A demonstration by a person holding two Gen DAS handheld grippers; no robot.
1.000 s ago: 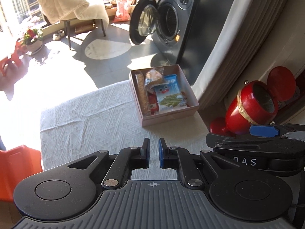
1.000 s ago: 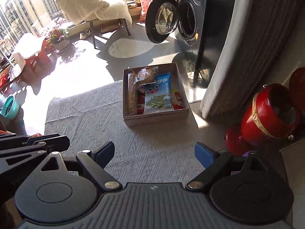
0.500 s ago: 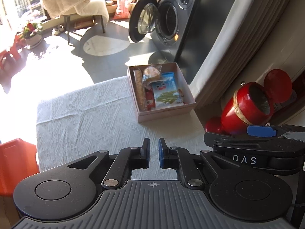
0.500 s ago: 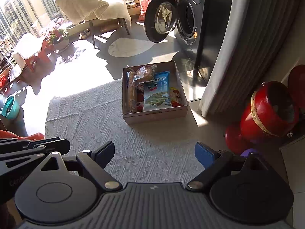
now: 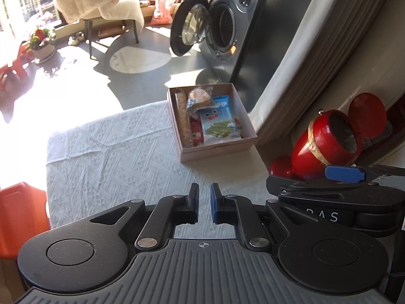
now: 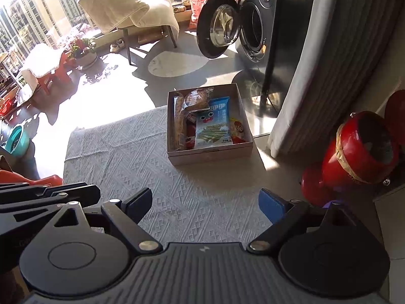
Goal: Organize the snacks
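Left tool [image 5: 203, 206] closed, right tool [image 6: 205, 202] wide, both empty

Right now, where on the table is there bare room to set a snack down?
The white tablecloth lies bare from its sunlit left edge to the cardboard box, and between the box and the right tongs. The box is crowded: blue snack packet, biscuit stick, bread.
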